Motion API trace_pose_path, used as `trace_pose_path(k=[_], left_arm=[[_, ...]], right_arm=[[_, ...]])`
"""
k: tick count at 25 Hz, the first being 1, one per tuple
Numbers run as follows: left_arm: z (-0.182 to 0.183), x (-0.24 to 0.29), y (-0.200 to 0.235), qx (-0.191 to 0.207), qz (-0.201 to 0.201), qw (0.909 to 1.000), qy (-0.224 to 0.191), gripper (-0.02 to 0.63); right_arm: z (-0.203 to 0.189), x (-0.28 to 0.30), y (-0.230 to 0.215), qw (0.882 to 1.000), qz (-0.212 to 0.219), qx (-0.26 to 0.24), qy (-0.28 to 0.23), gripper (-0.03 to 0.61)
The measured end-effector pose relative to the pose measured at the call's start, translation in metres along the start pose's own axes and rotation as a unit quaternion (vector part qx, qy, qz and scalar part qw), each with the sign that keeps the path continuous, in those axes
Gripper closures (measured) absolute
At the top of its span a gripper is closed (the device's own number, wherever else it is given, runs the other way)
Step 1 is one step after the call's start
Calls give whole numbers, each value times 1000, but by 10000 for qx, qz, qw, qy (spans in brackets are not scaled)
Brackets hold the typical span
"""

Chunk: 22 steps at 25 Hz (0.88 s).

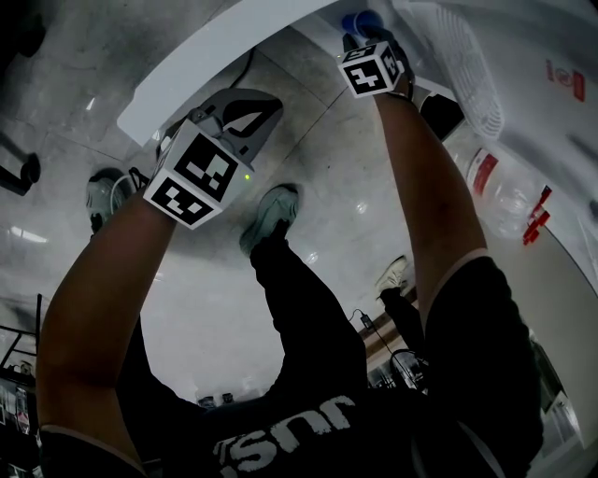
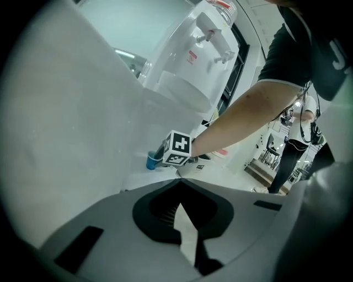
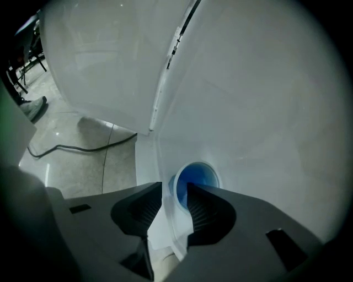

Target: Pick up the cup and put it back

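A small blue cup point(image 3: 197, 179) stands on a white table top point(image 3: 265, 110), near its edge. My right gripper point(image 3: 175, 190) reaches down over it. Its jaws stand apart with the cup's near wall in the gap, one jaw inside the rim and one outside, and the pads do not press on it. In the head view the cup point(image 1: 360, 21) shows just beyond the right gripper point(image 1: 360, 39). The left gripper view has the cup point(image 2: 151, 161) in front of the right gripper point(image 2: 158, 157). My left gripper point(image 2: 176, 205) hangs off the table's side, shut and empty.
A white water dispenser point(image 2: 193, 60) with a bottle on top stands behind the cup. A black cable point(image 3: 71, 147) lies on the tiled floor below the table edge point(image 1: 206, 65). The person's shoe point(image 1: 271, 215) is on the floor under the left gripper point(image 1: 266, 107).
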<state>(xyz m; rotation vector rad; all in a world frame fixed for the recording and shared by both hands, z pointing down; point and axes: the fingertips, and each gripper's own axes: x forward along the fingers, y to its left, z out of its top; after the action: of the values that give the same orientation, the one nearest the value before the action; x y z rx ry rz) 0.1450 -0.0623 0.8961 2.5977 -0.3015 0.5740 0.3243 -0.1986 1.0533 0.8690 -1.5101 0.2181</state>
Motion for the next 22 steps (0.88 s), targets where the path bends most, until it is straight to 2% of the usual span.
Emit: trace_pose_path(k=[4, 7, 10, 15, 22], left_arm=[[15, -10, -4, 3, 19, 10000, -41, 606], [24, -25, -17, -2, -21, 10000, -28, 606], [33, -47, -34, 17, -25, 10000, 39, 606], [65, -92, -63, -163, 132, 9998, 23, 606], [137, -159, -123, -383, 162, 9991, 12, 606]], right_arm=[[4, -27, -1, 9995, -149, 255, -108, 422], [-2, -59, 18, 9986, -67, 514, -114, 423], [-8, -99, 52, 9965, 187, 811, -99, 426], [-12, -184, 112, 9919, 713, 1054, -27, 464], [12, -351, 175, 9801, 1467, 1325, -191, 517]])
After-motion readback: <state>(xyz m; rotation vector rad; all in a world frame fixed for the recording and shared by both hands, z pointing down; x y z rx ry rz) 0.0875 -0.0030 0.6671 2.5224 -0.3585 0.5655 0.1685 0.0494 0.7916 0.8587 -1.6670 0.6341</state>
